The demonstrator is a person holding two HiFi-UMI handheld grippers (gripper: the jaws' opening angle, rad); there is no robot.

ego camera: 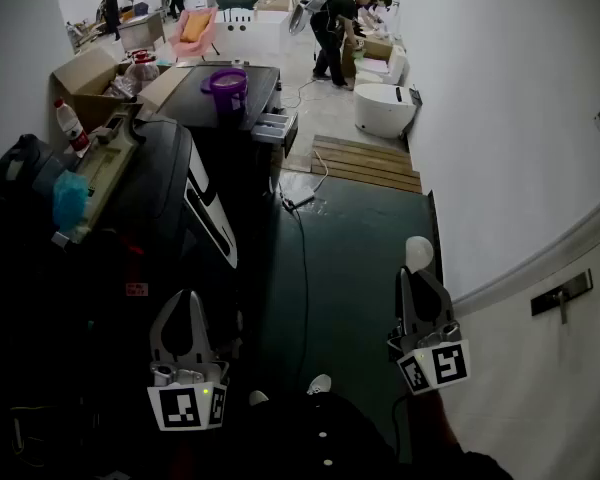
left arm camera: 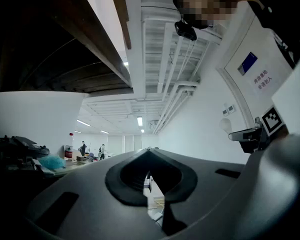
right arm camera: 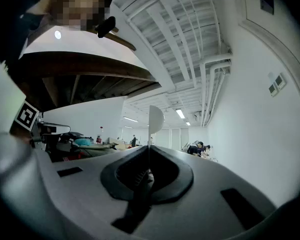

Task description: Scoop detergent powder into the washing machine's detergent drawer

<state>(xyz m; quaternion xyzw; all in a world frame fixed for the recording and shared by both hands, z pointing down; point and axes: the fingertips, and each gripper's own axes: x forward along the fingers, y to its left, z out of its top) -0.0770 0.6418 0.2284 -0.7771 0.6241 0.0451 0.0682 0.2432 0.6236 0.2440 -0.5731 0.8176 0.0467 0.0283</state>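
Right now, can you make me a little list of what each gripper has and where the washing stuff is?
left gripper: fingers a little apart, nothing between them
right gripper: shut on the white scoop
white scoop: bowl end sticks up past the fingers
washing machine: farther ahead, dark top
purple container: stands on the washing machine
detergent drawer: pulled out
progress: both grippers are far short of the drawer
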